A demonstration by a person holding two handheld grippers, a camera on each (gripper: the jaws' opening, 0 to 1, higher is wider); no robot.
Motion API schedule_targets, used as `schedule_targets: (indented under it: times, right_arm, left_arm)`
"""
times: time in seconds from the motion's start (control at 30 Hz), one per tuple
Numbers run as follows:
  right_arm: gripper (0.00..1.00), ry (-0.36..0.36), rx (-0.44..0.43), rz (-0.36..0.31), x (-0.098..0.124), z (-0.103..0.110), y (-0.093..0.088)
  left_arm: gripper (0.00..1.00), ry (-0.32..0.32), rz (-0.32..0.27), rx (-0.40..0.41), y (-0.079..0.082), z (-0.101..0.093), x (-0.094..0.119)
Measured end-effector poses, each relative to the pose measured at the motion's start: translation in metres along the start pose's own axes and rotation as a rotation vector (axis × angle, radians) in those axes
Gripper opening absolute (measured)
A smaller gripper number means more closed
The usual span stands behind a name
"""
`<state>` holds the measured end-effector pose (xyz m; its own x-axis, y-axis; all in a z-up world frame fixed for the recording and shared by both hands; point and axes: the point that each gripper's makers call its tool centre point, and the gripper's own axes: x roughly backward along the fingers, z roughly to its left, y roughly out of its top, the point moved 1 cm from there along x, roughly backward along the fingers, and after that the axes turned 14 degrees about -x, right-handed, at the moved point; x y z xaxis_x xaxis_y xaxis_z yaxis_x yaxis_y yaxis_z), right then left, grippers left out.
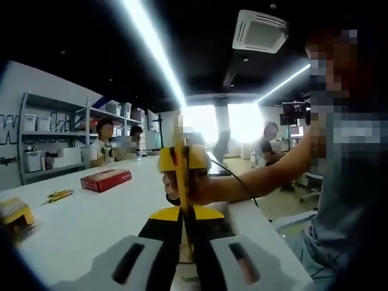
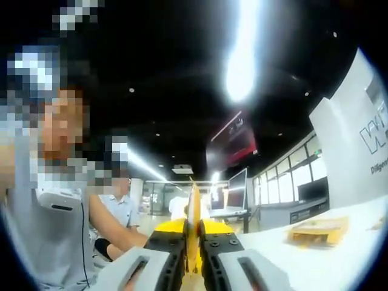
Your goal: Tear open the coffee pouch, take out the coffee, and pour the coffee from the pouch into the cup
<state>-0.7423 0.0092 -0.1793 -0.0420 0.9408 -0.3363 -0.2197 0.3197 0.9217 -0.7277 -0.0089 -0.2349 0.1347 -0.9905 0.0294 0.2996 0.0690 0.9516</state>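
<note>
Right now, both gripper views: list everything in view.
Coffee pouch: 1, yellow, edge-on, clamped between both grippers above the table.
Table: 1, white.
Red box: 1, on the table, far left.
Yellow tools: small cluster, table left.
Cardboard tray: 1, tan, on the table in the right gripper view.
Shelf: 1, grey, with white bins, by the wall.
People: several seated in the background.
Left gripper: shut on the pouch.
Right gripper: shut on the pouch.

Left gripper view: the pouch stands edge-on between the left hand-held gripper jaws, the right hand-held gripper beyond it; a box lies on the desk to the left, shelves behind
</note>
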Motion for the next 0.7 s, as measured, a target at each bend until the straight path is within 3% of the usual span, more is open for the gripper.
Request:
schedule_targets:
  times: [0.13,0.3,0.5,0.7]
  right_arm:
    - [0.08,0.002,-0.001,0.01,-0.0011,-0.0008,-0.0019]
    - [0.08,0.002,-0.001,-0.002,0.0002,-0.0014,0.0011]
    - [0.08,0.002,-0.001,0.01,-0.0005,-0.004,-0.0009]
    - [0.08,0.003,0.0,0.002,0.0002,-0.0031,0.0008]
  left_arm:
    - [0.05,-0.005,0.011,0.005,-0.0014,-0.0008,0.0009]
    - [0.09,0.002,-0.007,-0.014,0.0009,0.0006,-0.0002]
    - [0.05,-0.003,0.013,0.011,-0.0019,0.0003,0.0008]
    - [0.15,0.006,-0.021,-0.009,0.0029,0.002,-0.0009]
